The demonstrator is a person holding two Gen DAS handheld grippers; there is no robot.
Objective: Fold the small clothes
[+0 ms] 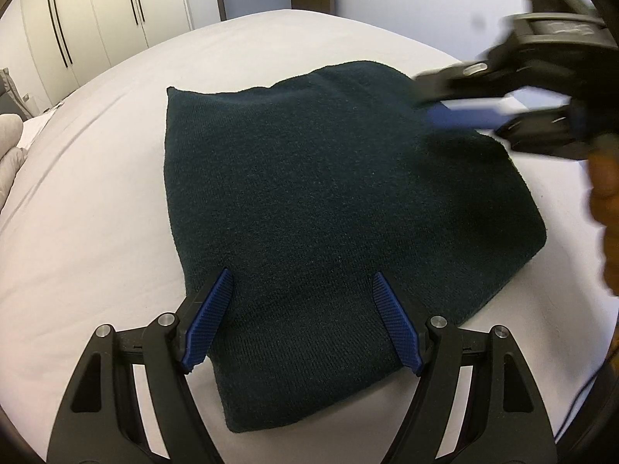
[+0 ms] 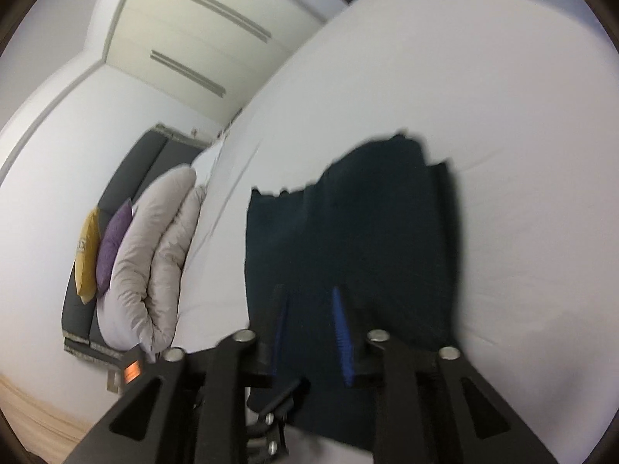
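Observation:
A dark green knitted garment (image 1: 329, 193) lies folded flat on the white bed (image 1: 96, 212). My left gripper (image 1: 302, 276) hovers over the garment's near edge with its blue pads (image 1: 211, 321) wide apart and nothing pinched between them. My right gripper (image 1: 425, 96) comes in blurred from the upper right, over the garment's far right edge. In the right wrist view the garment (image 2: 348, 232) lies under and ahead of the right gripper (image 2: 311, 295). Its pads (image 2: 342, 332) stand a narrow gap apart, and the cloth lies flat, not lifted.
A person's hand (image 1: 603, 193) holds the right gripper at the frame's right edge. A rolled grey duvet (image 2: 154, 263) with purple and yellow cushions (image 2: 112, 243) lies at the head of the bed. White wardrobe doors (image 1: 96, 19) stand behind the bed.

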